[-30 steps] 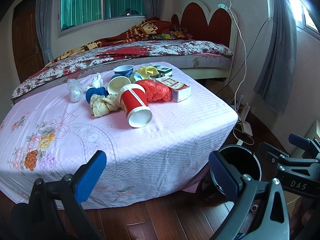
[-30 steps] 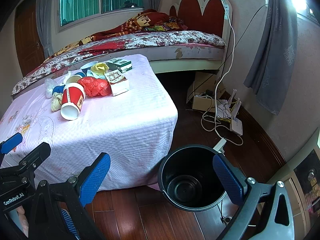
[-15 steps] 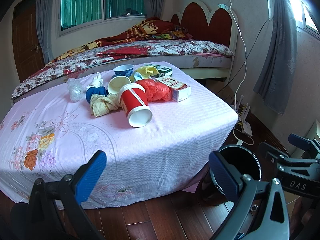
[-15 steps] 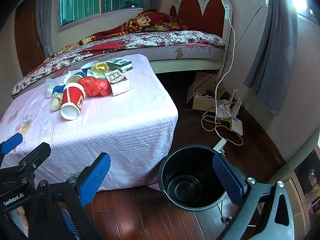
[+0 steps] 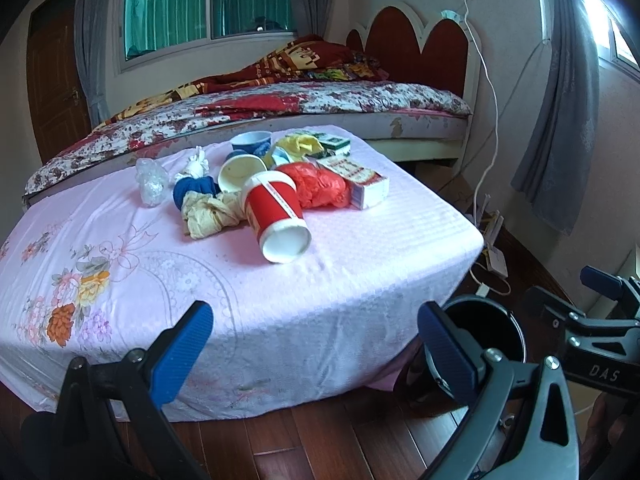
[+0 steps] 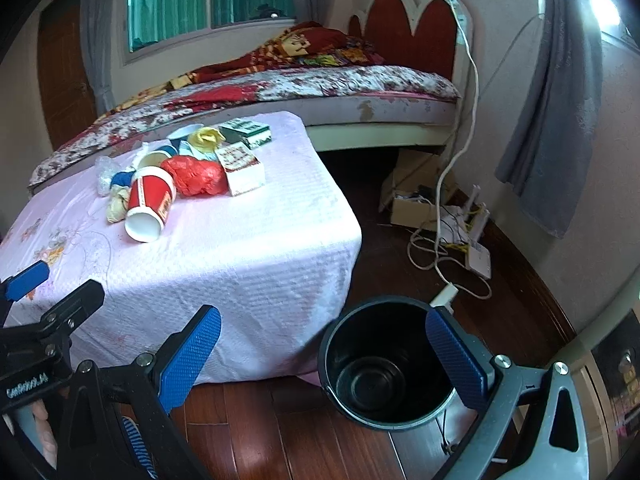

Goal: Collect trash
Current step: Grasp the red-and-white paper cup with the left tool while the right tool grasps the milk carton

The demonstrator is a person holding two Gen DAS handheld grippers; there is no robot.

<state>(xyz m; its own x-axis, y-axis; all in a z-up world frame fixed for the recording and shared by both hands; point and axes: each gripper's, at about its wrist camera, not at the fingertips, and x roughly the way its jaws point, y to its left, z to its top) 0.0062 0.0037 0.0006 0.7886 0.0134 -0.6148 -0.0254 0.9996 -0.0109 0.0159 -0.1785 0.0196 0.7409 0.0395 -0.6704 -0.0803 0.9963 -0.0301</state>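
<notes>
Trash lies in a heap on the pink-clothed table (image 5: 360,280): a red paper cup (image 5: 276,216) on its side, a red plastic bag (image 5: 320,188), a white and red box (image 5: 356,180), crumpled yellowish paper (image 5: 208,216) and a clear plastic wad (image 5: 151,184). The same red cup (image 6: 150,204) and red bag (image 6: 196,176) show in the right wrist view. An empty black bucket (image 6: 384,364) stands on the floor by the table's corner. My left gripper (image 5: 316,344) is open, short of the table's front edge. My right gripper (image 6: 324,352) is open above the floor, with the bucket behind its gap.
A bed (image 5: 280,108) with a floral cover runs behind the table. Cables, a router and a cardboard box (image 6: 416,208) clutter the floor by the right wall. Grey curtains (image 6: 560,120) hang on the right. The floor is dark wood.
</notes>
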